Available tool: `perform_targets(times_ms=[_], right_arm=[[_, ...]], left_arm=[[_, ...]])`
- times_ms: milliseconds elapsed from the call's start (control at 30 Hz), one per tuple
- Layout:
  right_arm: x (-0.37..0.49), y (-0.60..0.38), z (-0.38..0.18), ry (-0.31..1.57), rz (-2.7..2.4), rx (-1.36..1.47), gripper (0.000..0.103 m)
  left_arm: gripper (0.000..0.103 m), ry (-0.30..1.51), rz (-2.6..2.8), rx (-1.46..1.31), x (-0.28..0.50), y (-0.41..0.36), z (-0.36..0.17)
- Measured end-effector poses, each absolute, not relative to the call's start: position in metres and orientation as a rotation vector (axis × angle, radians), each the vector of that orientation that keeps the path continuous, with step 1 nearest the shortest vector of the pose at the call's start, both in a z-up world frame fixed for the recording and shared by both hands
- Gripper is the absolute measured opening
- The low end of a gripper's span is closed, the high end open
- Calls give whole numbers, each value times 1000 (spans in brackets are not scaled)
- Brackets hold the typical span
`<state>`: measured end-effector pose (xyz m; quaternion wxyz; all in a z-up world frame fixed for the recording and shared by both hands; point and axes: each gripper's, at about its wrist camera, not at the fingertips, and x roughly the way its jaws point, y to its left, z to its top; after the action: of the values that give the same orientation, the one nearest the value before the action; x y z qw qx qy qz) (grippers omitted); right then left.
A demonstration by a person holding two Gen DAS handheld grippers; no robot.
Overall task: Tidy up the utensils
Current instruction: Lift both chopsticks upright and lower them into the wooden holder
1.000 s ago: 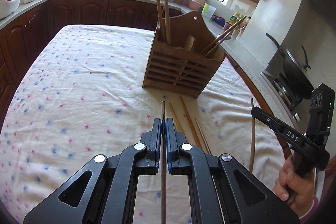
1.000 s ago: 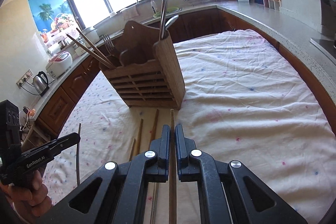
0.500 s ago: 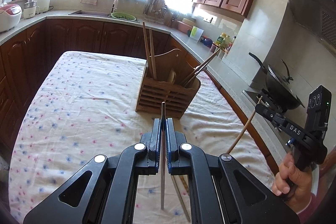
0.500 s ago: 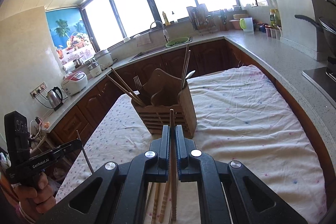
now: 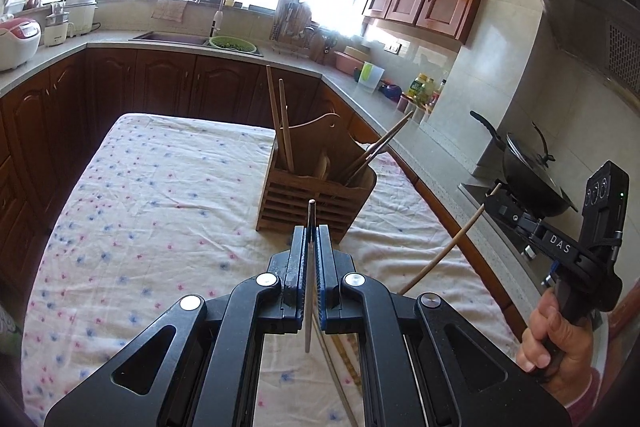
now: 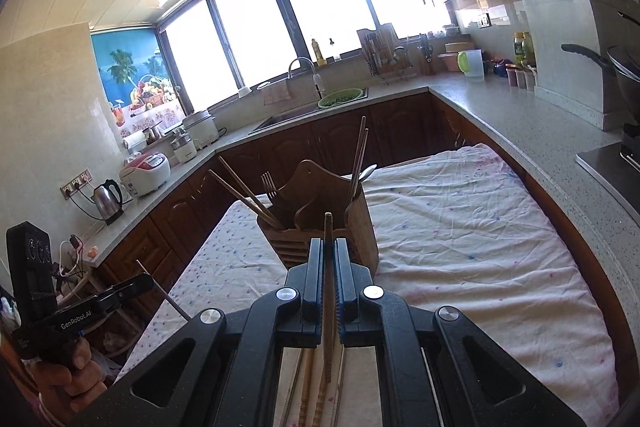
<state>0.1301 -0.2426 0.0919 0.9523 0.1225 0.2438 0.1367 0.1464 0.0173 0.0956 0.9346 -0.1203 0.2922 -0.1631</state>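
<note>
**Both chopsticks pinched, holder dead ahead and below**

Your left gripper [image 5: 309, 255] has its fingers pressed together on a thin dark chopstick [image 5: 308, 307]. The stick runs along the fingers, tip poking out forward, tail hanging back under the jaws. Your right gripper [image 6: 329, 267] is the same story: fingers clamped on a light wooden chopstick [image 6: 328, 239], long axis in line with the fingers.

The wooden utensil holder [image 5: 316, 195] stands upright on the tabletop [image 5: 140, 195], straight ahead of both grippers and lower than the fingertips. Both sticks point at it nearly end-on, so I judge the move needs tipping each stick upright over a compartment. Neither hand looks clearly nearer; cannot tell which.

The holder already carries chopsticks leaning out of both ends, plus a fork [image 6: 269, 185] and a spoon [image 6: 366, 173].

Hard to read: the holder's inner dividers are mostly hidden by its tall back and the fingers. More loose chopsticks [image 6: 310, 383] lie on the cloth below the right gripper, partly blocked by it; count unclear.
</note>
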Motion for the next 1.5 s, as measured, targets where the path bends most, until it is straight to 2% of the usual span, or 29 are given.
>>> perform_targets(times_ms=[1500], right_arm=[[184,-237,154,338,303,229,5]], left_arm=[[3,395,-343,-185,198,9,174]])
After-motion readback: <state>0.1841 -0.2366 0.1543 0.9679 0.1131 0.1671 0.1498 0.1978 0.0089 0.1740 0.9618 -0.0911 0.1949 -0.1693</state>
